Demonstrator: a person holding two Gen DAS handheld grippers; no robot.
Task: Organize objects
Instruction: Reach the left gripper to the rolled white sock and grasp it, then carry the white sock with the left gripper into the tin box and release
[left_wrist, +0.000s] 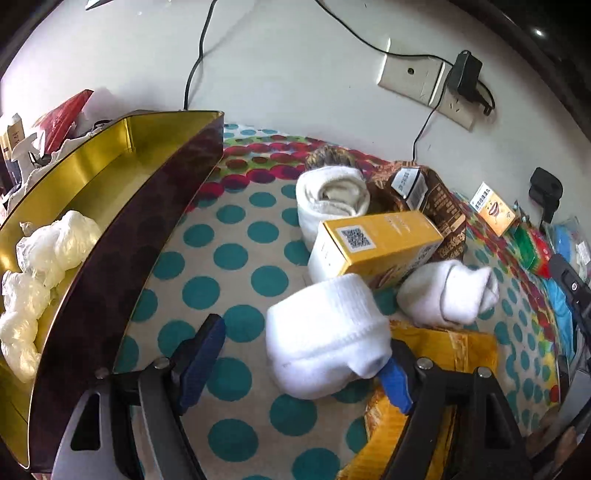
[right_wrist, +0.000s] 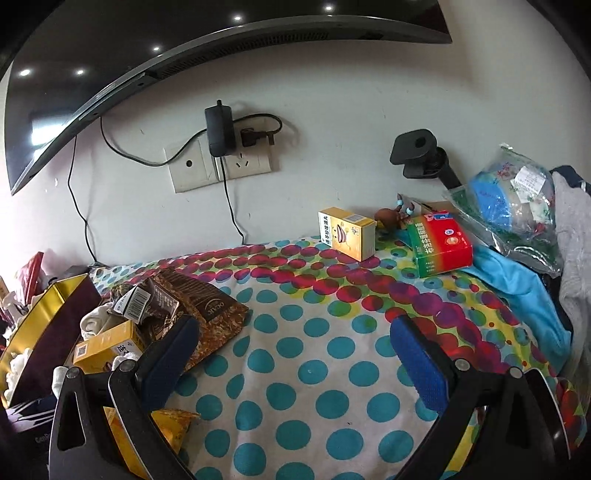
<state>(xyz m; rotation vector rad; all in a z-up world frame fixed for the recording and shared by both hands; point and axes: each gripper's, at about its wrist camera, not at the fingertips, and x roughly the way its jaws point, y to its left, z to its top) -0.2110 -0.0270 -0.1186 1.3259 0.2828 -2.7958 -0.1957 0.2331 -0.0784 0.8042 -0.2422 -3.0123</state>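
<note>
My left gripper (left_wrist: 299, 373) stands open around a white rolled sock (left_wrist: 325, 332) lying on the dotted cloth (left_wrist: 229, 258). The sock rests against the right pad, and a gap separates it from the left pad. To the left stands a gold-lined tin (left_wrist: 110, 166) with crumpled white bags (left_wrist: 37, 258) inside. Behind the sock lie a yellow box with a QR code (left_wrist: 376, 243), a second white sock (left_wrist: 450, 295) and a cream sock (left_wrist: 332, 199). My right gripper (right_wrist: 295, 358) is open over bare cloth with nothing between its fingers.
A brown packet (right_wrist: 207, 314) lies by the pile at the left. At the back right stand a small yellow box (right_wrist: 347, 232), a red-green box (right_wrist: 439, 243) and a brown toy (right_wrist: 391, 218). Blue cloth (right_wrist: 517, 288) and a plastic bag (right_wrist: 509, 199) fill the right edge.
</note>
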